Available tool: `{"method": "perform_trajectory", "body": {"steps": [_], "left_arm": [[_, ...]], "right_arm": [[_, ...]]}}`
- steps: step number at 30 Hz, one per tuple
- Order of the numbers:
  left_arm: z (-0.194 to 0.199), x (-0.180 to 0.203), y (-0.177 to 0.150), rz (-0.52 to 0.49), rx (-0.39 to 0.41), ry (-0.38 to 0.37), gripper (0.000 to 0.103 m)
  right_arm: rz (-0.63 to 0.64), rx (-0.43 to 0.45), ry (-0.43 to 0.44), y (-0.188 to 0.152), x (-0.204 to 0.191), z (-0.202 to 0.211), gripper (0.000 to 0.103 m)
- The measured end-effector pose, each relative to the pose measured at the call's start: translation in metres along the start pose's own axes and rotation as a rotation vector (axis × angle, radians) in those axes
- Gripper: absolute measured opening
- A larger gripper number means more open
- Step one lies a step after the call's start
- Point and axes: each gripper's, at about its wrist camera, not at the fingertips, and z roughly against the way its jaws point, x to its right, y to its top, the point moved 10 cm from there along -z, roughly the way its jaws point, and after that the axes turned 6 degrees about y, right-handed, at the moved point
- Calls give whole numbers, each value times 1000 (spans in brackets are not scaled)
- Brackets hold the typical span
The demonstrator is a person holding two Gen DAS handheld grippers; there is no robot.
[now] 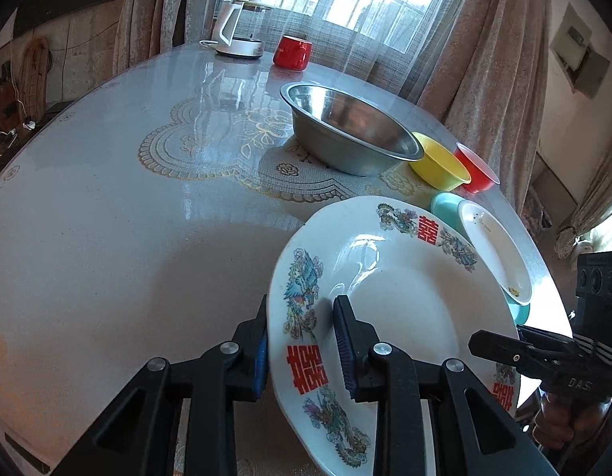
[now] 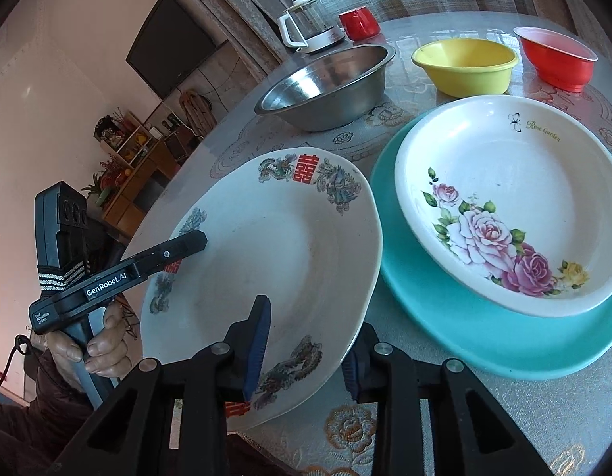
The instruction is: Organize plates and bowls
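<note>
Round table under a clear cover with a lace-patterned cloth beneath; it carries all the crockery noted below.

Dragon-and-phoenix plate, white with red double-happiness marks: largest dish, at the near table edge, left of the stacked pair in the right wrist view. It sits tilted between both tools.

Left gripper: jaws narrowly parted and clamped across the plate's rim, one blue pad beneath the rim, the other on the upper face. No earlier view to compare.

Right gripper: jaws likewise narrow, gripping the opposite near rim, one pad inside the plate, the other under its edge. A hand is seen round the left tool's handle.

Teal plate: flat on the table, just beside the held plate.

Rose plate: white, flower print, resting inside the teal plate.

Steel basin: beyond the held plate, upright.

Yellow bowl and red bowl: side by side, past the stacked pair, apart from each other.

Kettle and red mug: at the far edge near the curtained window
</note>
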Motion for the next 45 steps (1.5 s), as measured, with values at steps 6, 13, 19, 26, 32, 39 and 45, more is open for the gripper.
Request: {"method": "perform_trajectory", "body": {"steps": [6, 13, 19, 26, 32, 39, 45], "left_arm": [[3, -1, -2, -9, 3, 9, 29], [15, -1, -6, -46, 36, 35, 29], [15, 1, -9, -48, 48, 33, 29], [27, 8, -4, -95, 104, 42, 29], [33, 20, 3, -109, 124, 20, 29], [34, 52, 18, -164, 150, -7, 29], [28, 89, 33, -210, 153, -53, 29]], "right_arm": [[35, -7, -49, -2, 0, 2, 26], [92, 4, -82, 0, -8, 6, 26], [109, 1, -124, 0, -3, 6, 26], [110, 29, -114, 5, -6, 15, 26], [120, 57, -124, 10, -8, 30, 26], [101, 109, -159, 20, 2, 57, 26], [68, 159, -214, 29, 25, 87, 26]]}}
